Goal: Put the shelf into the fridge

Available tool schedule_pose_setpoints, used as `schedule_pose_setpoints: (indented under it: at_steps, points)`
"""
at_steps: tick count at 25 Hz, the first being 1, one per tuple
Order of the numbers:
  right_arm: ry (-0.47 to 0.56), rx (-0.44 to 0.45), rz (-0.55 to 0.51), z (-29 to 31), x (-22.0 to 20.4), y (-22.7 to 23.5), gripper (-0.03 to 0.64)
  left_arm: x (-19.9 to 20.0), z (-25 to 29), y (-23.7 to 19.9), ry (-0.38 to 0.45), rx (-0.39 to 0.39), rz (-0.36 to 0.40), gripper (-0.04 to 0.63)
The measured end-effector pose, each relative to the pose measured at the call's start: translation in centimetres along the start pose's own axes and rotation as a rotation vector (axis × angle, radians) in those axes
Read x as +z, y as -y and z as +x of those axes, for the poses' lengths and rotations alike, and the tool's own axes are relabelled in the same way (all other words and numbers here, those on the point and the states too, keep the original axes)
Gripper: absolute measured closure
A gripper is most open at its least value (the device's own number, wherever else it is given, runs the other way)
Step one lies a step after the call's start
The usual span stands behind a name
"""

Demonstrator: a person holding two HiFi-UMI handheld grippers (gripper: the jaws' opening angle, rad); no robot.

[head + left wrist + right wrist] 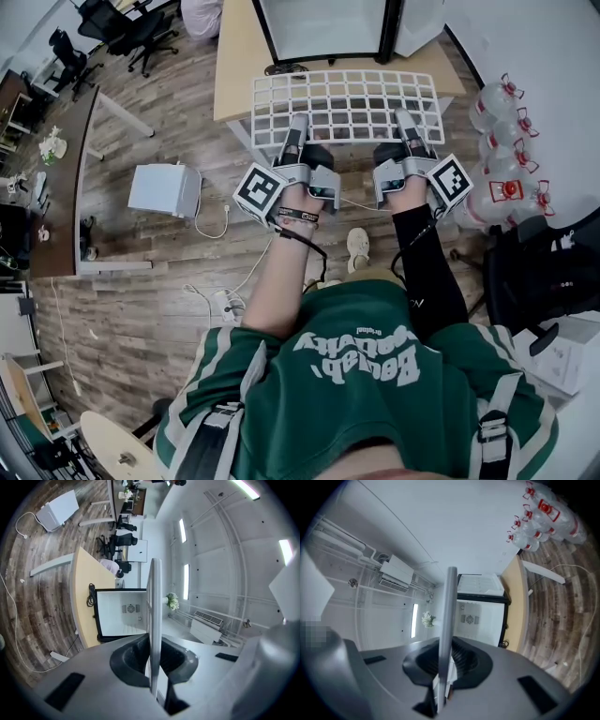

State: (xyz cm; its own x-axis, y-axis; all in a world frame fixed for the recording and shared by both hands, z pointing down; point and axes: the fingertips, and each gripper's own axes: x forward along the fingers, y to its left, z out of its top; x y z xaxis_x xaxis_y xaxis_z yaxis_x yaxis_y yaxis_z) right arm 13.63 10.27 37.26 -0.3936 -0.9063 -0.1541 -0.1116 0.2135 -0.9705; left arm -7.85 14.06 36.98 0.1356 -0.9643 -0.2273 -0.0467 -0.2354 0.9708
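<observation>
You hold the white wire-grid shelf [347,101] level by its near edge. The left gripper [297,124] and right gripper [406,120] are each clamped narrow on it, just short of the open black-framed fridge [323,28]. The shelf is probably light, stiff and slick-coated, so wide-spaced holds on the rim bar suit it.

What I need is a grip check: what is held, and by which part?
The wire shelf, by its near edge: left gripper toward the left, right gripper toward the right.
</observation>
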Motion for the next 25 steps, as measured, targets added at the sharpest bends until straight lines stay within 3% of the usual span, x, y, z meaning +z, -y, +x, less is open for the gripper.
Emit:
schedule_pose_setpoints:
  at_steps: [25]
  points:
    - [-0.1,-0.01,0.049,15.3,8.0,6.0,0.583,-0.5,15.5,-5.3,0.068,0.052,0.03,0.575]
